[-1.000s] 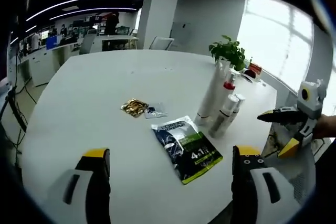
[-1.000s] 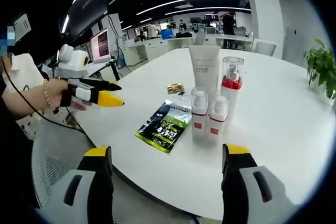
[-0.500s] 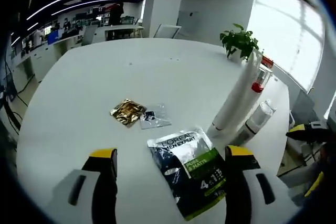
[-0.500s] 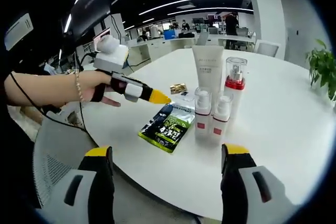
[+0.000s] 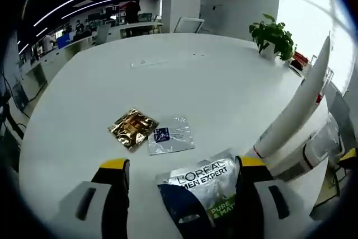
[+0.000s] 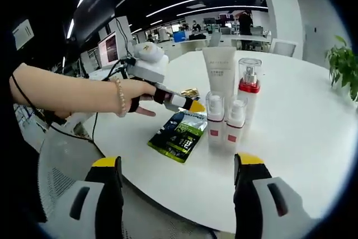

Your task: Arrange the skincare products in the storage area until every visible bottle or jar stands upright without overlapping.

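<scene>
In the left gripper view, the left gripper has its jaws spread wide with nothing between the pads; its yellow tips sit either side of the dark sachet lying flat on the white table, whether touching it cannot be told. The sachet's lower end is cut off at 6 o'clock. At 10 o'clock from it lie a gold foil packet and, just beside that, a clear small packet. At 3 o'clock the white tube leans across the view, with a pump bottle beside it, blurred and partly cut off.

In the right gripper view, the person's hand carries the left gripper over the sachet; its yellow tip hides how its jaws stand there. The right gripper is spread wide, empty, off the table edge. At 12 o'clock stand the tube, a red-collared bottle and two small pump bottles, upright and close together.
</scene>
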{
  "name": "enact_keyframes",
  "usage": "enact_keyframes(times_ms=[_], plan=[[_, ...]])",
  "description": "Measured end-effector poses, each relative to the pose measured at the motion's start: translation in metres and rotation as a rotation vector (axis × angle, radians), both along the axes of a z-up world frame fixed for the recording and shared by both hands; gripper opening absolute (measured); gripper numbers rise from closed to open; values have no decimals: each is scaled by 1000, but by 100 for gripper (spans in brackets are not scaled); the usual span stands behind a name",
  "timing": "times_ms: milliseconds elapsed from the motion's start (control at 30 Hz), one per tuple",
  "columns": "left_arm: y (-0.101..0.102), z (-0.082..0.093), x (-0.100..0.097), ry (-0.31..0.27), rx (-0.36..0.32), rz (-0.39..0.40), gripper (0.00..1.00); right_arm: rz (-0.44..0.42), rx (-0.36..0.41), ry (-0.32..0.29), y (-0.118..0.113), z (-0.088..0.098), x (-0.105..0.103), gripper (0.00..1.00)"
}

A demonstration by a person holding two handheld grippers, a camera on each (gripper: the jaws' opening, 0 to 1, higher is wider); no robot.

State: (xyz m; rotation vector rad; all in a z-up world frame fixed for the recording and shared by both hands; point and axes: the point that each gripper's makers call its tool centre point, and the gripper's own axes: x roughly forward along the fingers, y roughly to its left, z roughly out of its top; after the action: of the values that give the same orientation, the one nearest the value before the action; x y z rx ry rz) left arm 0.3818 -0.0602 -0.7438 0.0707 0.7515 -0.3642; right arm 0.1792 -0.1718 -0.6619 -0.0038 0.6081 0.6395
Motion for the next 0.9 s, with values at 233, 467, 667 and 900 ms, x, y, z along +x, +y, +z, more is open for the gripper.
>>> enact_keyframes(times_ms=[233,467,667,900], plan=[[-2,-7,8,20,22,42,68,-25,19,4,-4,0,3,81],[-2,-20,26,60,35,71,65,-51,32,4,-8,0,5,81],[0,-18,34,61,30,93,63,-83,46,-1,-12,1,8,81],[2,-21,39,60,99,72,56,-109,54,0,-16,1,10,81]])
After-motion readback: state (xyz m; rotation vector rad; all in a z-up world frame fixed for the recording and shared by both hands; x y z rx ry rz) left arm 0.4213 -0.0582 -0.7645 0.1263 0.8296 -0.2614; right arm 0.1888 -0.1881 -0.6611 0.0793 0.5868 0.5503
